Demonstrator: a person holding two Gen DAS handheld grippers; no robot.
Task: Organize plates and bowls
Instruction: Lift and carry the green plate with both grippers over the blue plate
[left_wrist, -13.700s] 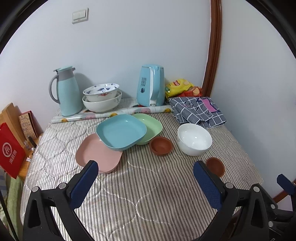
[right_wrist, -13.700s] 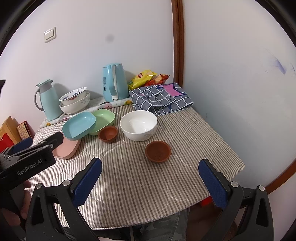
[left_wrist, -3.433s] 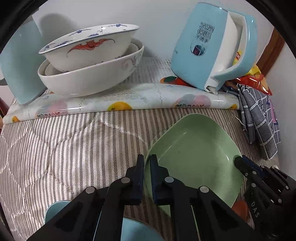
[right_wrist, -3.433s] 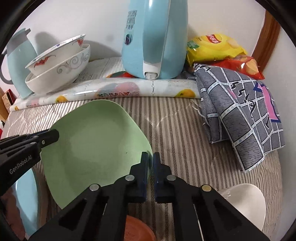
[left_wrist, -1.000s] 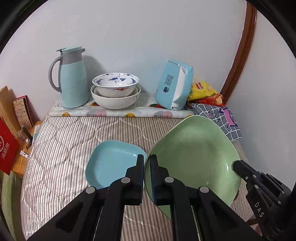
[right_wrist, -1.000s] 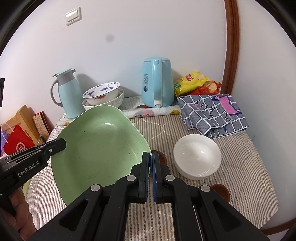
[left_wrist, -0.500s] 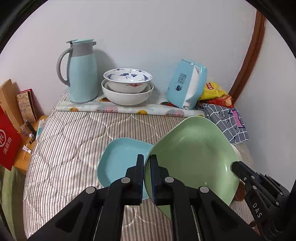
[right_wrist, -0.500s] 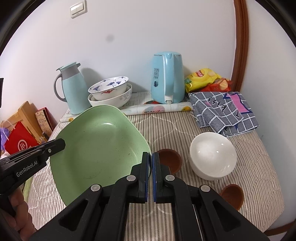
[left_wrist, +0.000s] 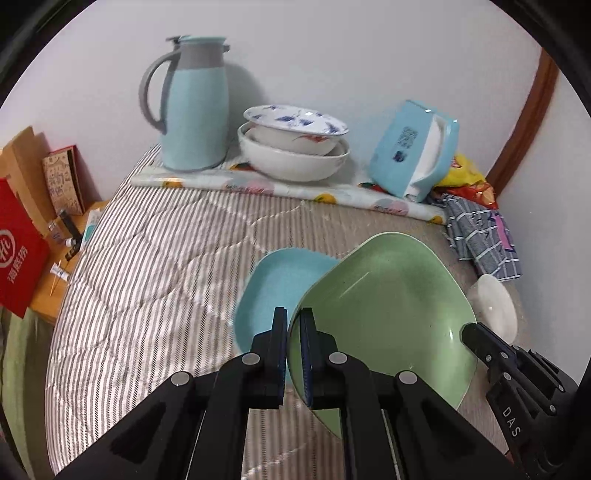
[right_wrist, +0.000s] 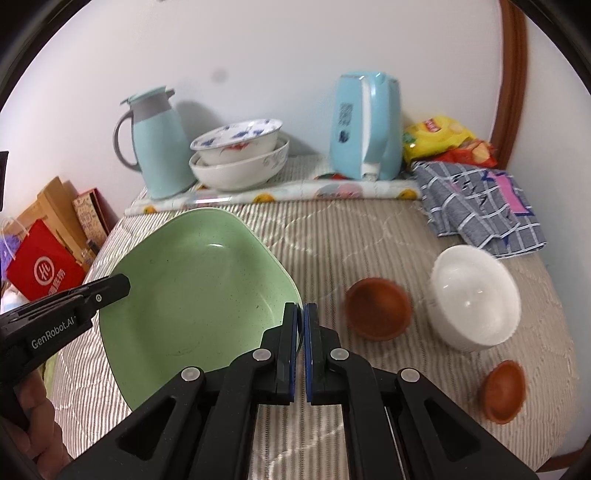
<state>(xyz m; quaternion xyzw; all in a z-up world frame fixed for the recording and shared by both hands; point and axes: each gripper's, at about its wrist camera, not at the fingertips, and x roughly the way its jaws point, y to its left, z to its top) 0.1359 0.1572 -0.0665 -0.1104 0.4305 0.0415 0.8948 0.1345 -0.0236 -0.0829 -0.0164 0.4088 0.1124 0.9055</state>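
Note:
Both grippers hold the green plate (left_wrist: 384, 302) above the table. My left gripper (left_wrist: 293, 325) is shut on its left rim. My right gripper (right_wrist: 300, 321) is shut on its right rim; the green plate (right_wrist: 195, 291) fills the left of the right wrist view. A blue plate (left_wrist: 280, 280) lies on the striped cloth just under and left of the green one. A white bowl (right_wrist: 476, 295) and two small brown bowls (right_wrist: 376, 306) (right_wrist: 502, 391) sit to the right. Two stacked white patterned bowls (left_wrist: 293, 151) stand at the back.
A light blue thermos jug (left_wrist: 192, 107) and a blue kettle (right_wrist: 369, 125) stand against the back wall. A checked cloth (right_wrist: 480, 206) and snack bags (right_wrist: 443, 140) lie at the back right. A red bag (left_wrist: 18, 251) and boxes sit off the table's left edge.
Both grippers have carried the green plate lower and leftward, closer to the table, so it now overlaps the blue plate. Both stay shut on its rim.

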